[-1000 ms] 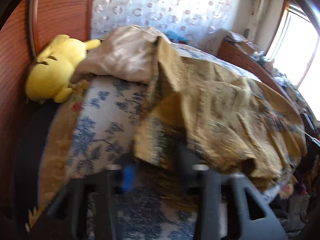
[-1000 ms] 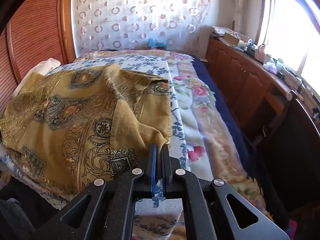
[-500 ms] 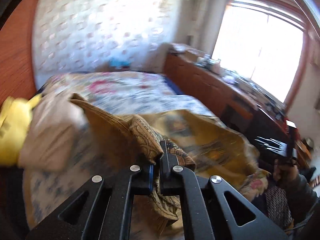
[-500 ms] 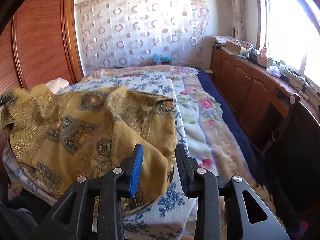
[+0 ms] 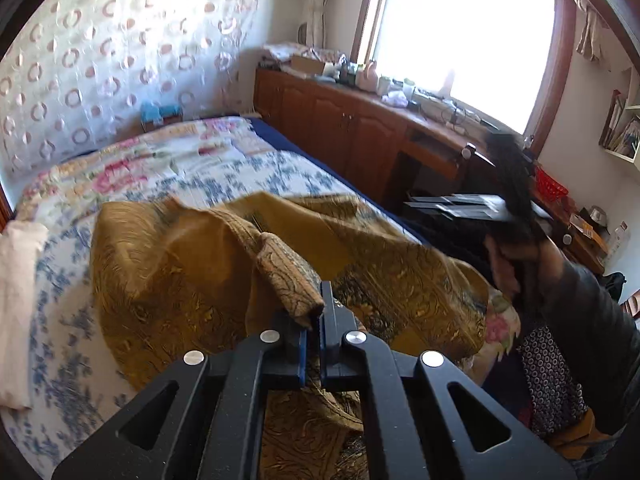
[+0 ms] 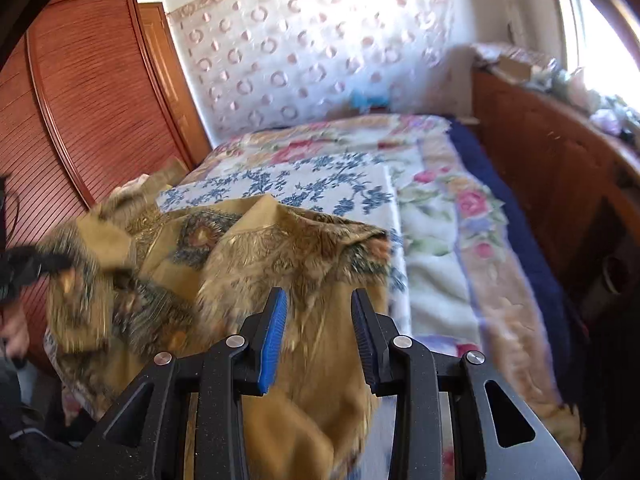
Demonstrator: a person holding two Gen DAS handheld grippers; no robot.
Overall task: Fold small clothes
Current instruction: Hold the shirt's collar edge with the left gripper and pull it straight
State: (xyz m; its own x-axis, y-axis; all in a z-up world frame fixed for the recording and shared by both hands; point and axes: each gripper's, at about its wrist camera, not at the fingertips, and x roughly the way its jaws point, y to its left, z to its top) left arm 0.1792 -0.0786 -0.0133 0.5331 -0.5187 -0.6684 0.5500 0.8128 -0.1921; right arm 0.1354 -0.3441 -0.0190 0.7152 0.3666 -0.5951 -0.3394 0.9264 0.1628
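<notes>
Bed (image 5: 224, 168) with floral cover, wooden cabinets (image 5: 344, 128) alongside. Mustard patterned garment (image 5: 168, 280) lies rumpled across the near end of the bed. Left gripper (image 5: 314, 320) clamped tight on a rolled garment edge, lifted. Right gripper (image 6: 320, 320) jaws apart above the cloth, gripping nothing.

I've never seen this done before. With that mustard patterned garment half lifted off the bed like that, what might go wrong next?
Only the left hand-held gripper is clamped on the mustard patterned garment, pinching a rolled-up edge, so the cloth may slip out or bunch instead of folding flat. The right hand-held gripper is open with cloth loose between its fingers, so that side may sag off the edge of the bed.
</notes>
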